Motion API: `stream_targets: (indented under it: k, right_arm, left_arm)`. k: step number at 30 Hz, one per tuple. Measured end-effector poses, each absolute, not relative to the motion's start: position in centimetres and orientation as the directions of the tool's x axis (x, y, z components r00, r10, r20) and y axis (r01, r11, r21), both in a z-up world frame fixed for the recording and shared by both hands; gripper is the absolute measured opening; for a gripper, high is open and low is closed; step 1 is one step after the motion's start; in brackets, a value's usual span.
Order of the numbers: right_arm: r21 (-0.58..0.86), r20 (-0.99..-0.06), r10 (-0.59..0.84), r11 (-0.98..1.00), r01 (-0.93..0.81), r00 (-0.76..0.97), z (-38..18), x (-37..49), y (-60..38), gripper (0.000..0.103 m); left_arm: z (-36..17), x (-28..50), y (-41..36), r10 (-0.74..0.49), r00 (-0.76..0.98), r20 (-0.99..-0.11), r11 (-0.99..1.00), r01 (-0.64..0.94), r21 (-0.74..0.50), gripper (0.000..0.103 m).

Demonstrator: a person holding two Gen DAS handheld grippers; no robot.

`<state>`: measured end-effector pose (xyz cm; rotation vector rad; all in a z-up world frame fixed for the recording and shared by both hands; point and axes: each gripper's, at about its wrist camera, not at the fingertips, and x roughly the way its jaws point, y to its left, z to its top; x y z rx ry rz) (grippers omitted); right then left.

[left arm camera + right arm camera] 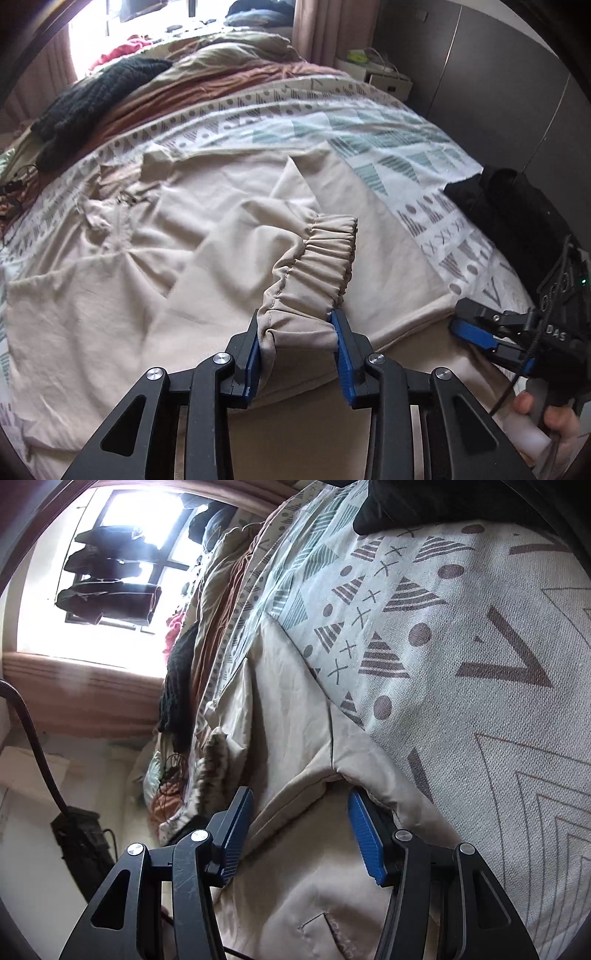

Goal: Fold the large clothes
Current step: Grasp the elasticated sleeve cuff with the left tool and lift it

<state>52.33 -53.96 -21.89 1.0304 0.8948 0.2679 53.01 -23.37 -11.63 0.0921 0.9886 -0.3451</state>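
Blue pads [341, 354] on my left gripper [297, 347] were the closest thing to that camera, and between them sat the gathered elastic cuff [321, 266] of the beige garment [122, 280]. Both pads touched the bunched cloth, one on each side, so I read the fingers as clamped on the cuff; its ruffled end stood up beyond the fingertips, lifted off the rest of the garment.

I took the garment as my landmark. It lay spread and creased over the patterned bedspread [391, 136], which showed beyond it and to its right in the left wrist view. Farther back from the garment lay a brown crumpled blanket [207, 88] and a dark knitted item [96, 92], with a red cloth [122, 50] behind them near the bright window [92, 22]. Well to the right of the garment a black cloth [517, 206] rested on the bedspread.

At the garment's near right edge I saw my right gripper [476, 338], held in a hand [546, 421] at the bottom right corner. Through its own camera the right gripper [299, 834] had its fingers well apart, one blue pad [365, 838] on each side of a fold in the garment [295, 716]. Neither pad appeared to press on the cloth, though the right one lay close against it. A stitched pocket opening [317, 923] showed on the fabric just below those fingers.
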Motion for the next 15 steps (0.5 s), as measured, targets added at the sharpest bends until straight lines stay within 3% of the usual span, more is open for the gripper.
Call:
stream_targets:
  k: [6,15]
  right_arm:
    - [0.819,-0.532,0.570,0.535,0.208,0.626,-21.9,52.9,-53.7,0.055]
    - [0.787,-0.563,0.545,0.583,0.201,0.621,-21.3,53.1,-52.9,0.055]
  left_arm:
    - [-6.6,52.7,-17.1,-0.208,0.604,-0.769,0.972,0.215,-0.094,0.036]
    - [-7.2,51.7,-7.6,-0.093,0.648,-0.756,0.989,-0.027,-0.145,0.036]
